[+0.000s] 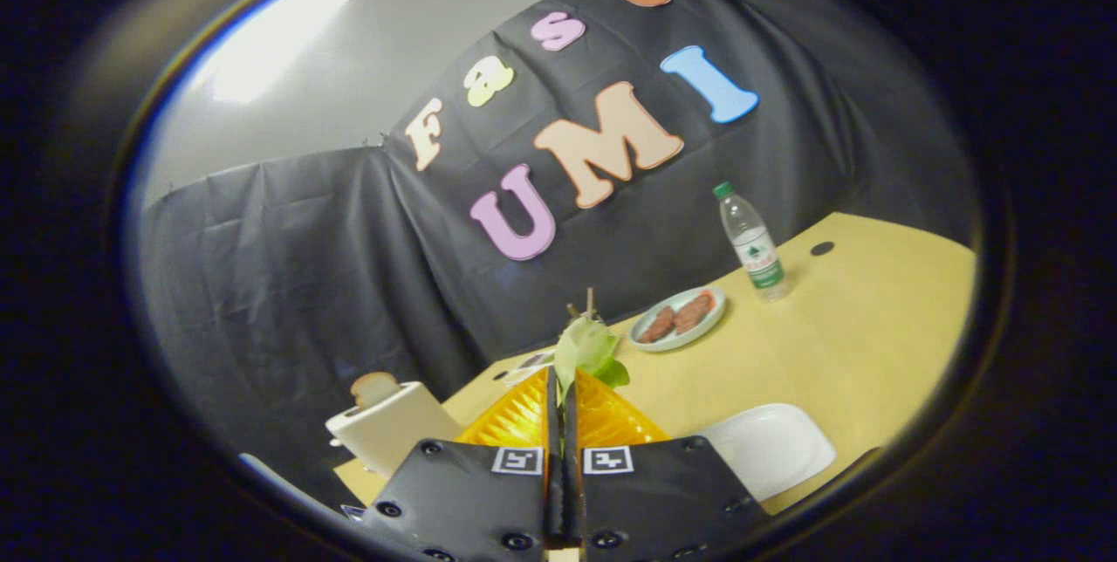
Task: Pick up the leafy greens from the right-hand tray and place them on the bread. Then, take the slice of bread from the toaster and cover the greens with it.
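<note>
The gripper (563, 387) has its two fingers pressed together with almost no gap, and a leaf of greens (586, 348) is pinched between their tips, sticking out just ahead of them with its ruffled edge up and a darker green bit hanging to the right. The leaf is lifted clear of the table (873, 326) (the whole view is tilted, so the tabletop slopes up to the right). Low on the left side of the fingers stands the toaster (393, 431), pale and boxy, with a slice of bread (375, 387) poking out of its top slot, crust showing. On the right side of the fingers, close to them, lies a white tray (772, 448), its visible part bare. Beyond the leaf and a little right sits a round plate (679, 320) carrying two reddish-brown pieces of meat (676, 318), side by side. Further right of the plate, near the back of the table, a clear bottle (750, 241) with a green cap stands upright, just apart from the plate. A small dark hole (821, 248) marks the tabletop right of the bottle. Just behind the leaf a couple of thin sticks (586, 304) rise up, and what they belong to I cannot tell. Black cloth (288, 265) hangs behind the table as the wall
</note>
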A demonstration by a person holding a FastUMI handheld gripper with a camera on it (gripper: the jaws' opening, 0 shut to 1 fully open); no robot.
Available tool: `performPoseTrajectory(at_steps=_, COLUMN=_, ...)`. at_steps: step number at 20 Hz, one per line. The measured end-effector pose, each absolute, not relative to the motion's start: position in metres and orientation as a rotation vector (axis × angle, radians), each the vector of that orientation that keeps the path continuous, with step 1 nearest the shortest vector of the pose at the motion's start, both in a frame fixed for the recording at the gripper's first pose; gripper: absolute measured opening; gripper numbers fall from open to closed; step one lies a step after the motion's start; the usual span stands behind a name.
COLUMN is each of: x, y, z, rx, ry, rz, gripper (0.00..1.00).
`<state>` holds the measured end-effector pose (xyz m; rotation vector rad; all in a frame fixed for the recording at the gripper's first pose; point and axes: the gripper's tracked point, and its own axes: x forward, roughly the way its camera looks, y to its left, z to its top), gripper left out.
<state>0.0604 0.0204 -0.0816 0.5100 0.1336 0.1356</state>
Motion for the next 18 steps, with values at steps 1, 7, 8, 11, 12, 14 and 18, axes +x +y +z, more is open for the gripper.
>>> performPoseTrajectory(at_steps=1, x=0.063, y=0.034, z=-0.077, rx=0.536, ry=0.117, rz=0.158, gripper=0.03)
performPoseTrajectory(at_steps=7, x=0.079, y=0.110, z=-0.082, rx=0.664, ry=0.110, rz=0.257, gripper=0.03)
performPoseTrajectory(at_steps=8, x=0.079, y=0.126, z=-0.088, rx=0.684, ry=0.120, rz=0.277, gripper=0.03)
performPoseTrajectory(at_steps=11, x=0.082, y=0.159, z=-0.107, rx=0.746, ry=0.139, rz=0.311, gripper=0.03)
performPoseTrajectory(at_steps=12, x=0.083, y=0.166, z=-0.120, rx=0.756, ry=0.160, rz=0.306, gripper=0.03)
performPoseTrajectory(at_steps=14, x=0.089, y=0.173, z=-0.144, rx=0.759, ry=0.212, rz=0.280, gripper=0.03)
performPoseTrajectory(at_steps=18, x=0.097, y=0.171, z=-0.183, rx=0.746, ry=0.308, rz=0.212, gripper=0.03)
